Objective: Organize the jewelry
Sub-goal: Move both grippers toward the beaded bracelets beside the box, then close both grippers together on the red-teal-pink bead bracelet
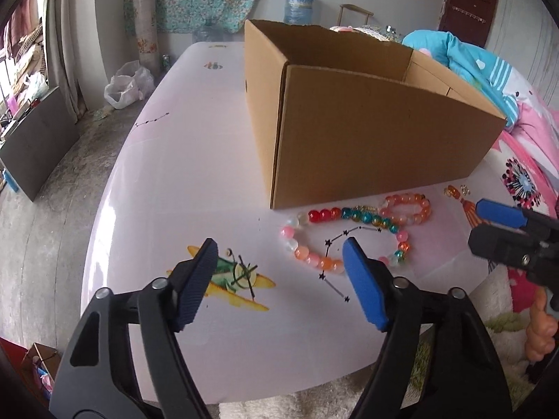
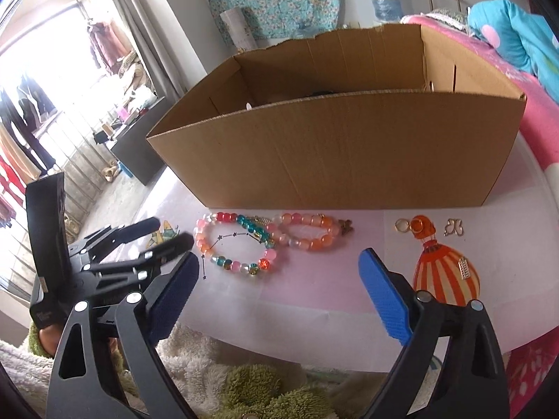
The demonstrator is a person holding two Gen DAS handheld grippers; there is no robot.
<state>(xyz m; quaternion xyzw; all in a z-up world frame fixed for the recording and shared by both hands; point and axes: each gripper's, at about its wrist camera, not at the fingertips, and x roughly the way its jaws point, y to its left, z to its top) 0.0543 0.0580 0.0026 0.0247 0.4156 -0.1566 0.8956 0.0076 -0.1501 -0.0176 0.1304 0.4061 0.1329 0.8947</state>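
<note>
Bracelets [image 2: 241, 244] lie untouched before the cardboard box [image 2: 335, 160] on the worktop [image 1: 174, 181]; both claws, left claw [image 1: 279, 279] and right claw [image 2: 276, 289], gape empty, so the first pickup likely comes next

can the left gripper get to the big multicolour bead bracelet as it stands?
Probably yes. The left gripper is open with nothing between its fingers, and the multicolour bracelet lies flat on the table just ahead of its right finger. The cardboard box stands behind it, not in the way.
</note>
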